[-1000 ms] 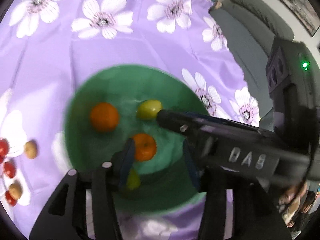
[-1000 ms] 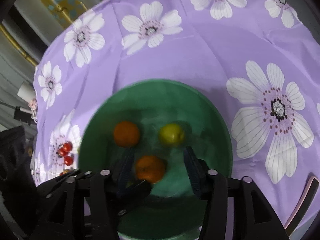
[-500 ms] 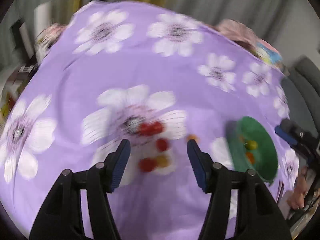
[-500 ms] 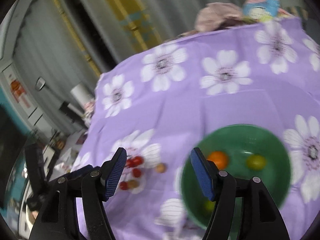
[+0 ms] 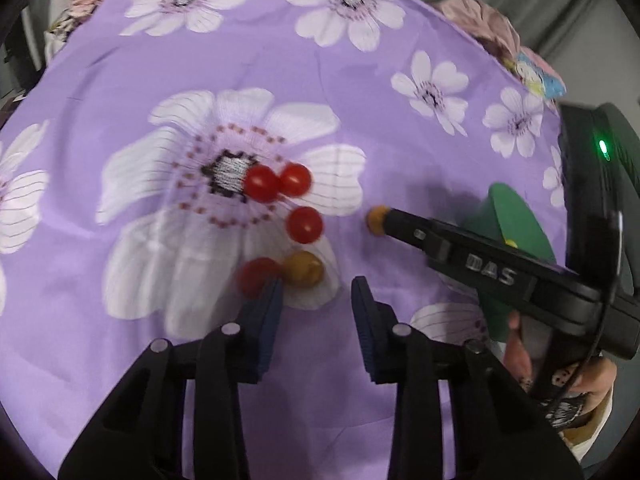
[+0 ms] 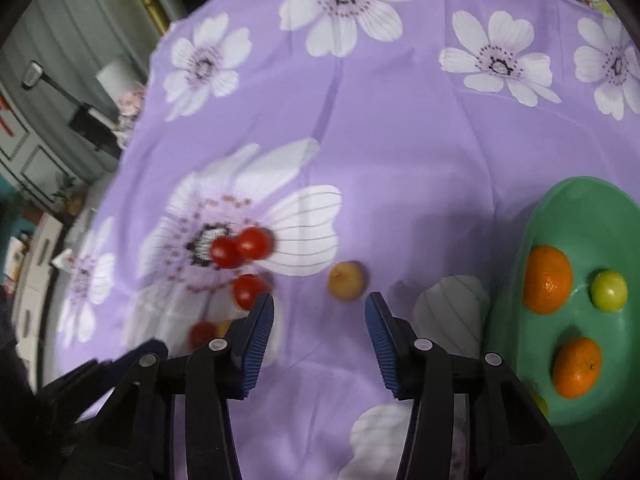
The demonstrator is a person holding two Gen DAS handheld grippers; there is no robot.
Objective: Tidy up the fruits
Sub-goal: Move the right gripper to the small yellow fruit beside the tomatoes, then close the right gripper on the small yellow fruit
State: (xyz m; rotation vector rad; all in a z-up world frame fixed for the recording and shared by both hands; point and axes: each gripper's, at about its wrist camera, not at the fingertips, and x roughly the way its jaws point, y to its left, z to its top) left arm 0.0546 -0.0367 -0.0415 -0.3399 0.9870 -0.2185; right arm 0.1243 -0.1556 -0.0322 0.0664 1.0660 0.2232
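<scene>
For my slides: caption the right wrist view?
Right tool closing, nothing gripped, above a tan fruit beside cherry tomatoes and a green bowl.

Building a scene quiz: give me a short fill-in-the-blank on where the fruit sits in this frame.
1. The two oranges lie in the ___ bowl.
2. The number of red cherry tomatoes on the cloth is ___.
3. The cloth is purple with white ___.

Missing words: green; four; flowers

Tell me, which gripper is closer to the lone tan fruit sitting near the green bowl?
The right gripper. The lone tan fruit sits just beyond its closing, empty fingertips. The left gripper is farther off, beside the red fruits, closing on nothing.
</scene>
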